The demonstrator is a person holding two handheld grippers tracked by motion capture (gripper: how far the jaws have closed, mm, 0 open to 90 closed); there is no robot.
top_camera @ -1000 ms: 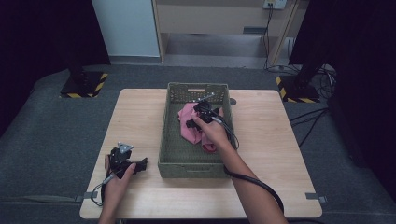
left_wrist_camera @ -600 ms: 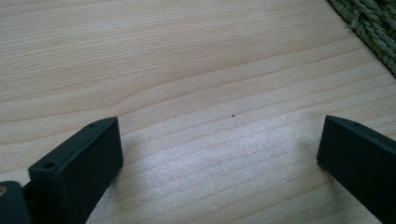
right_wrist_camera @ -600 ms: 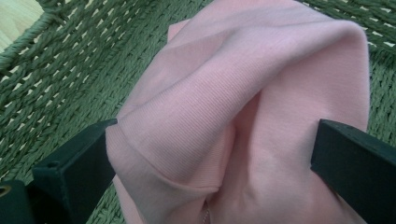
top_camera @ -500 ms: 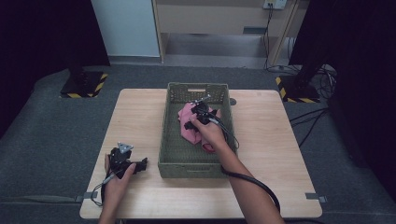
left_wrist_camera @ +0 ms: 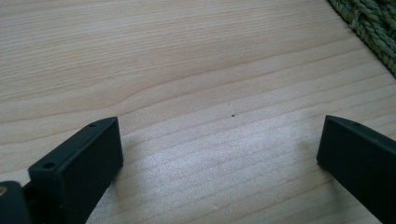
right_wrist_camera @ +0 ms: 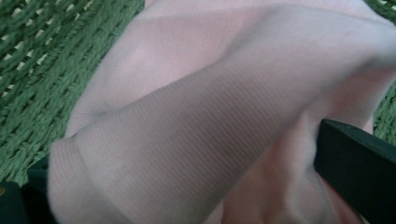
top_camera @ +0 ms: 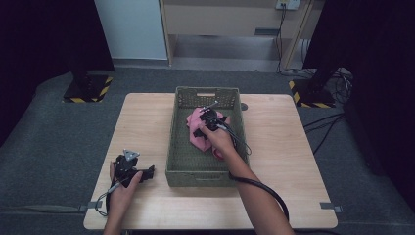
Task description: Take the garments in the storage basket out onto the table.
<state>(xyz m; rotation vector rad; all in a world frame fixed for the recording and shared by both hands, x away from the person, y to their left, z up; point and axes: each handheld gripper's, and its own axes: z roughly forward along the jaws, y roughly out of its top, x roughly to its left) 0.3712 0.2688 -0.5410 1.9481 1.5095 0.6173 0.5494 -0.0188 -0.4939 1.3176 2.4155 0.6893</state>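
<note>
Right gripper view, pink cloth between spread right tongs, left tongs apart over table

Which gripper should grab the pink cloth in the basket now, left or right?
Right. The right gripper is inside the green basket, its open jaws either side of a fold of the pink cloth. The left gripper sits open on the table, outside the basket.

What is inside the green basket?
Inside the green basket lies a crumpled pink cloth, with the right gripper reaching into it. Bare woven floor shows around it. Anything under the cloth is covered.
</note>
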